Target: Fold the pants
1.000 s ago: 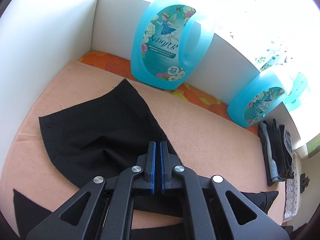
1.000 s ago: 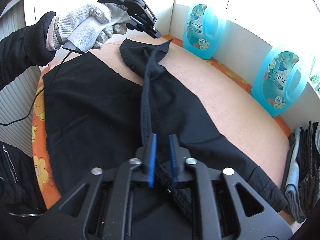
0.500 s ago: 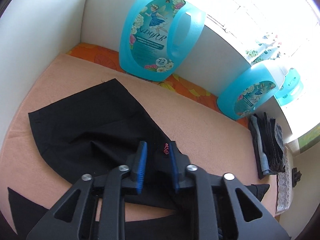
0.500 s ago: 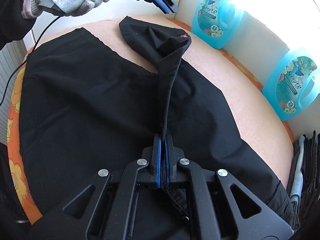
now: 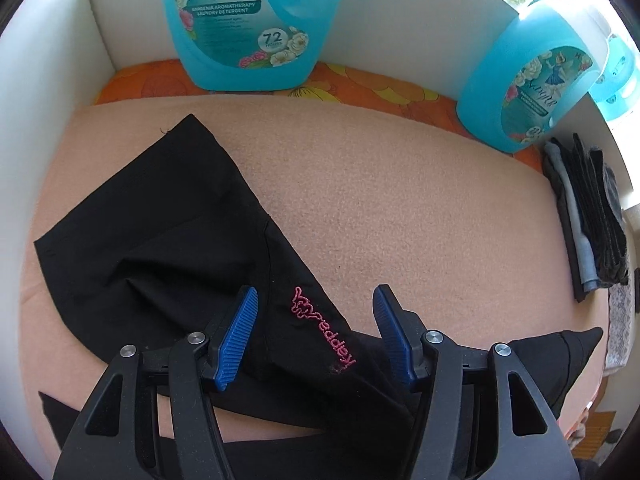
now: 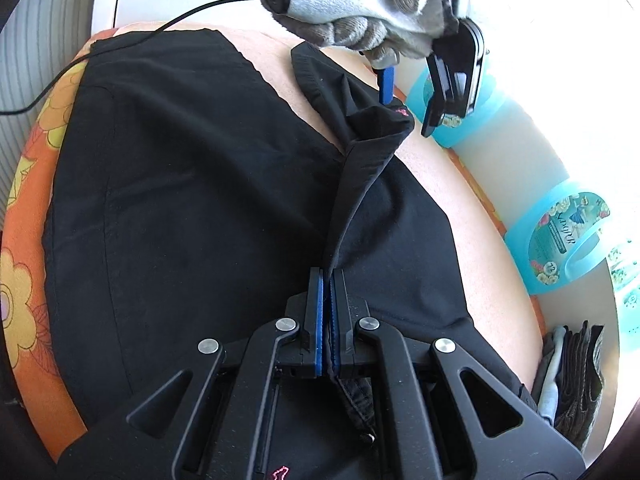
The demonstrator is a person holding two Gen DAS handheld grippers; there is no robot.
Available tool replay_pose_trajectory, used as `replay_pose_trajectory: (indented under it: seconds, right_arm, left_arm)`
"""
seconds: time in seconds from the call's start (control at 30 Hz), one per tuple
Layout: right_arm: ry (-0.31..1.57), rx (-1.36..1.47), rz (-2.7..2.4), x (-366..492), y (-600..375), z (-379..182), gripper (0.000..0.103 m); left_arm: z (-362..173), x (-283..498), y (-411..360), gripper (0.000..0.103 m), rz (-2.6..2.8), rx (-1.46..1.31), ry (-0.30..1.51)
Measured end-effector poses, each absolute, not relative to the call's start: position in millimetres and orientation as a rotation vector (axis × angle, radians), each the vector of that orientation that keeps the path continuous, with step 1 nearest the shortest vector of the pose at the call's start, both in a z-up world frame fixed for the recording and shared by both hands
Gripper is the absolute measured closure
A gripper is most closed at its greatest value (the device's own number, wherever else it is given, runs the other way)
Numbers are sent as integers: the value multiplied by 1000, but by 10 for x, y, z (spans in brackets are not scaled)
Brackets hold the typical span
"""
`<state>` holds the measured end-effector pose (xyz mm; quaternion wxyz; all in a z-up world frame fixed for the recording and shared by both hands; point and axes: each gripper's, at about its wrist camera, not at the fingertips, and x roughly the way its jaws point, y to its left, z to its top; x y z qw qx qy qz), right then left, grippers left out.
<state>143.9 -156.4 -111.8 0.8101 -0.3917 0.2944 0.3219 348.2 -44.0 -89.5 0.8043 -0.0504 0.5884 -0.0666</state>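
On the peach fleece-covered counter (image 5: 400,200) the black fabric pants (image 6: 200,200) lie half folded: keep the right gripper (image 6: 328,300) clamped on the raised fold edge and lay it flat while the left gripper (image 5: 314,328), jaws just opened, hovers clear.

The left camera sits on the left gripper (image 5: 314,336) and looks steeply down, close to the pants (image 5: 160,248), toward the white wall and a blue bottle (image 5: 248,28). The right camera rides on the right gripper (image 6: 329,312), low over the pants, looking along the table. Both views show the pants, the peach mat (image 5: 400,208) and the bottles.
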Motion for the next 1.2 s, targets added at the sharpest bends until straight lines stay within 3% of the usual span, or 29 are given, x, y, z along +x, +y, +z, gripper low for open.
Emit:
replay_pose_trajectory:
  seconds: [0.13,0.2,0.73,0.97,1.2]
  right_arm:
    - [630,-793,682,1464,-1640,-1044,100]
    - [623,-780,672,1491,-1675,-997,100]
    - [595,-671,646,1364,-1938,-419,100]
    - [618,-666,697,909,-2012,-404,100]
    - [691,-600,734,658,-2059,-609,100]
  left_arm:
    - [-995,3489,-428,92,-133,-89,1246]
    - [-985,3456,-368,97,-126,-103,1212]
    - [-195,2411,316,100,-202,-340,881]
    - [-206,1509,435,100,-229,-357,800]
    - [-601,817,539,100,-188,-409,790]
